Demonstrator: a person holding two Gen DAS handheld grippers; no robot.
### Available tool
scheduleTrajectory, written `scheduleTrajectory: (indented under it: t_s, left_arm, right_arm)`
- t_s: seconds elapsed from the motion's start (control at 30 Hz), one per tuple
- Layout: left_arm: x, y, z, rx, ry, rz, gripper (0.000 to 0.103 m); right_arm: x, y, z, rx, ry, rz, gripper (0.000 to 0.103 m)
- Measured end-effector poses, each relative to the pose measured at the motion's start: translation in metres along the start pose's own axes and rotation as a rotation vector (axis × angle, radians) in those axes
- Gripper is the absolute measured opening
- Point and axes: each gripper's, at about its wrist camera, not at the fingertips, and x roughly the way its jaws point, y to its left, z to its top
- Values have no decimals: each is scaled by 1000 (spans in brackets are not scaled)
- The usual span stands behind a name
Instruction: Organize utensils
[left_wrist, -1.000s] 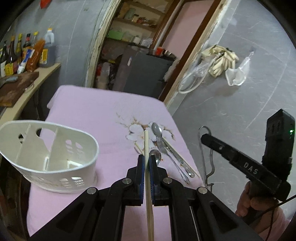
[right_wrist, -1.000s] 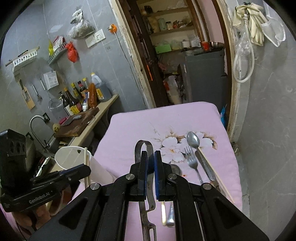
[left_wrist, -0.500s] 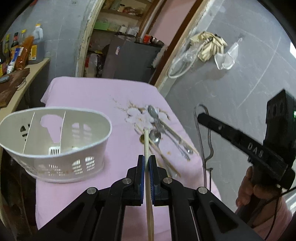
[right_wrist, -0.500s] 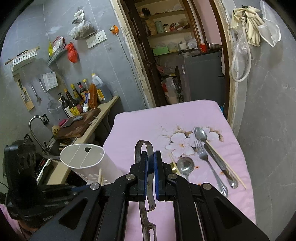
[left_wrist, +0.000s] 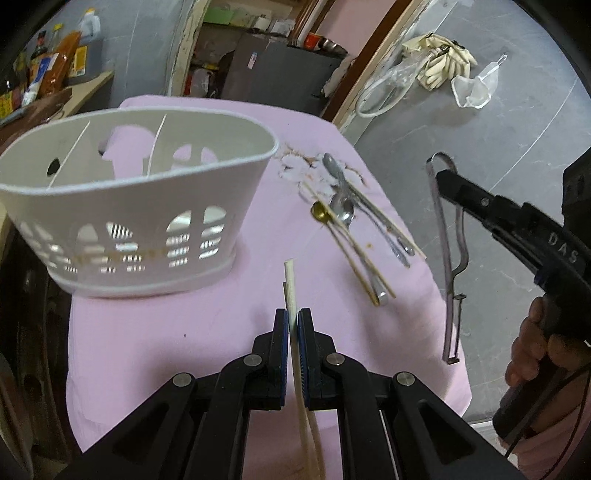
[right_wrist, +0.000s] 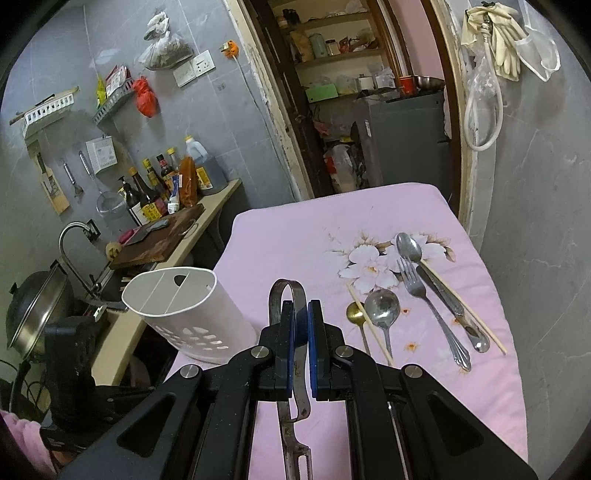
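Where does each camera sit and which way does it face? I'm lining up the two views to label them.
Left wrist: on the left gripper, shut on chopsticks, looking down the pink tablecloth; right gripper and a hand show.
Right wrist: on the right gripper, shut on a metal peeler, facing the doorway; the left gripper's dark body shows bottom-left.
Both share the white caddy and loose cutlery.

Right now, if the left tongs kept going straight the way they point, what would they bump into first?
Probably the bare pink cloth: the left tongs, shut on pale chopsticks, point down at the table, between the white basket and the loose cutlery. Depth is uncertain.
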Motion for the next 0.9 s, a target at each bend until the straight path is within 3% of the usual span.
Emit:
scheduleTrajectory:
  t_s: [0.13, 0.3, 0.67, 0.9]
  left_arm:
    - [0, 4, -7, -1, 13, 5, 6]
    - [-16, 1, -6, 20, -46, -12, 6]
    - [-22, 9, -5, 20, -37, -8, 6]
    - [-54, 10, -1, 40, -131, -27, 5]
  right_arm:
    - [0, 1, -1, 1, -1, 2, 6]
    - [-1, 4, -2, -4, -4, 9, 6]
    - [-1, 17, 2, -23, -9, 31, 6]
    - [-3, 33, 8, -38, -46, 47, 6]
